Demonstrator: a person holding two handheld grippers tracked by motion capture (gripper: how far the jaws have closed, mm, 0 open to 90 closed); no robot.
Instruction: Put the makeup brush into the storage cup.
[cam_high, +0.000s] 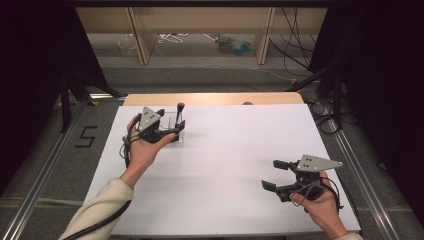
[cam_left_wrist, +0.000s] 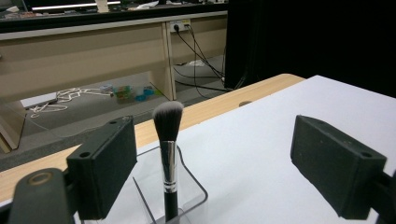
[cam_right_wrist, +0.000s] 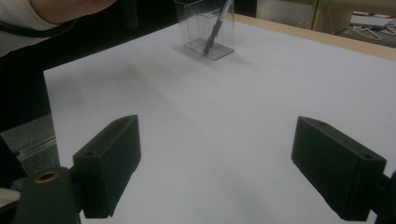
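clear plastic holder (cam_left_wrist: 187, 186) at the white bench's (cam_high: 235, 150) far left holds a black-handled makeup brush (cam_left_wrist: 168, 154) upright, bristles up. it looks light, stiff, slippery: grasp the handle below the silver ferrule. left tool (cam_left_wrist: 224, 163) gapes empty beside it; right tool (cam_right_wrist: 229, 168) open, well apart.

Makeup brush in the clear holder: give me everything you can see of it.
The makeup brush has a black handle, a shiny silver ferrule and a rounded head of dark bristles with pale tips. It stands head up in a clear plastic holder, leaning slightly in the right gripper view. The holder sits on the white table cover near its far left edge. The left tongs stand open on either side of the brush, not touching it.
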